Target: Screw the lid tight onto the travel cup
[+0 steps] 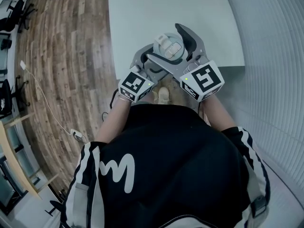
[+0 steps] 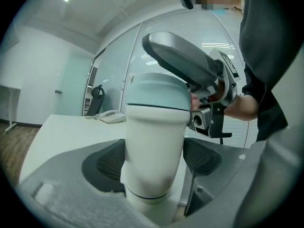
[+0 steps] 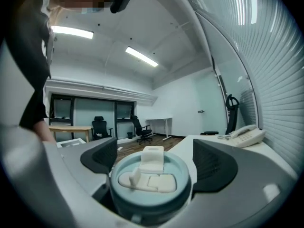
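Observation:
A white travel cup (image 2: pixel 152 141) with a pale teal lid (image 3: pixel 151 177) hangs in the air just in front of my chest, above the near edge of the white table (image 1: pixel 156 13). My left gripper (image 2: pixel 154 160) is shut on the cup's white body, one pad against each side. Level with the top, my right gripper (image 3: pixel 156 163) is shut on the lid, whose white flip tab stands between the pads. In the head view the lid (image 1: pixel 168 46) shows from above, with the right gripper (image 1: pixel 164 42) crossing over the left gripper (image 1: pixel 147 61). The cup's base is hidden.
A white desk phone (image 3: pixel 247 136) lies on the table. Wood floor (image 1: pixel 71 56) runs along the left, with a cable and office chairs (image 3: pixel 99 126) further off. A wall of blinds (image 1: pixel 275 56) closes the right side.

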A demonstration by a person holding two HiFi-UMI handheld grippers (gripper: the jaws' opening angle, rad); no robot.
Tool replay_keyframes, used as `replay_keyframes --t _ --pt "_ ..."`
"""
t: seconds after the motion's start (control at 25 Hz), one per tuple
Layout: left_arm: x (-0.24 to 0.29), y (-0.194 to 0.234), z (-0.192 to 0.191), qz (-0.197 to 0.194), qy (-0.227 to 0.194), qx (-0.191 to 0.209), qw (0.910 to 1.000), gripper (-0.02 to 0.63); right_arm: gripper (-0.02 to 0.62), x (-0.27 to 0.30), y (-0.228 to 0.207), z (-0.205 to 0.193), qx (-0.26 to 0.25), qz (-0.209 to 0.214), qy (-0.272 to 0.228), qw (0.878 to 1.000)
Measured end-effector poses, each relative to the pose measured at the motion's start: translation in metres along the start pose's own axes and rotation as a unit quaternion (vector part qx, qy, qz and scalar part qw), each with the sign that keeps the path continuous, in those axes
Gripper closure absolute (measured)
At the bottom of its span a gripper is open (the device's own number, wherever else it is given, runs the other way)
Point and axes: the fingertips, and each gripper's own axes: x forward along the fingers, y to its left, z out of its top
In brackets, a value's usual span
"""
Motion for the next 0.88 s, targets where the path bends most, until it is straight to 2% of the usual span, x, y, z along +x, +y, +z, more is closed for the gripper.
replay_keyframes --t 0.12,0.24,0.32,0.44,0.52,0.6,0.72,0.88 --pt "0.0 -0.002 0.004 -0.002 0.0 0.0 1.0 0.216 0.12 -0.007 0.011 0.008 -0.032 0.099 0.007 0.995" --pt "0.002 -0.004 0.003 -0.008 0.004 -0.007 0.9999 0.216 0.119 -0.01 0.02 0.002 -0.064 0.214 0.038 0.974" --pt "0.002 -0.003 0.001 -0.008 0.003 -0.006 1.0 0.216 0.12 -0.01 0.019 -0.004 -0.07 0.26 0.06 0.961" --pt "0.001 -0.003 0.005 -0.008 0.003 -0.006 0.9999 0.216 0.12 -0.009 0.021 -0.004 -0.056 0.299 0.081 0.949" --pt "0.001 -0.005 0.007 -0.01 0.004 -0.009 0.9999 0.216 0.156 -0.011 0.025 -0.003 -0.057 0.31 0.087 0.945" --pt "0.001 -0.006 0.007 -0.01 0.005 -0.008 0.9999 0.216 0.167 -0.012 0.026 -0.002 -0.06 0.299 0.086 0.948" --pt "0.001 -0.006 0.005 -0.008 0.004 -0.007 0.9999 0.216 0.169 -0.011 0.022 -0.003 -0.053 0.252 0.078 0.963" --pt "0.0 -0.004 0.002 -0.006 0.003 -0.007 0.9999 0.216 0.17 -0.007 0.017 -0.005 -0.042 0.169 0.064 0.983"
